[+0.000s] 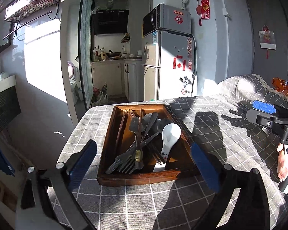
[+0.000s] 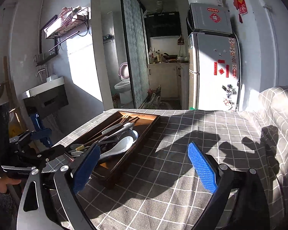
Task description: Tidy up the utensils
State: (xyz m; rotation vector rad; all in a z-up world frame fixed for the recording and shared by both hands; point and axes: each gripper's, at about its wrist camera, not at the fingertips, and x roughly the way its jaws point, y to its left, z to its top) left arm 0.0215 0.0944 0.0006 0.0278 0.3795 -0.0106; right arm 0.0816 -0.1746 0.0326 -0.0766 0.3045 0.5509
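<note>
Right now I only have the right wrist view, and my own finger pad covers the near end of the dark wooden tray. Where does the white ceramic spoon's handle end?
Observer: In the left wrist view the white ceramic spoon lies with its bowl away from the camera. Its handle end is close to the near wall of the dark wooden tray.
Operator: Is the left gripper holding anything?
Observer: No. The left gripper is open, and one blue pad shows beside each near corner of the tray.
Operator: And where is mine?
Observer: The right gripper is over the grey checked cloth, to the right of the tray and apart from it.
</note>
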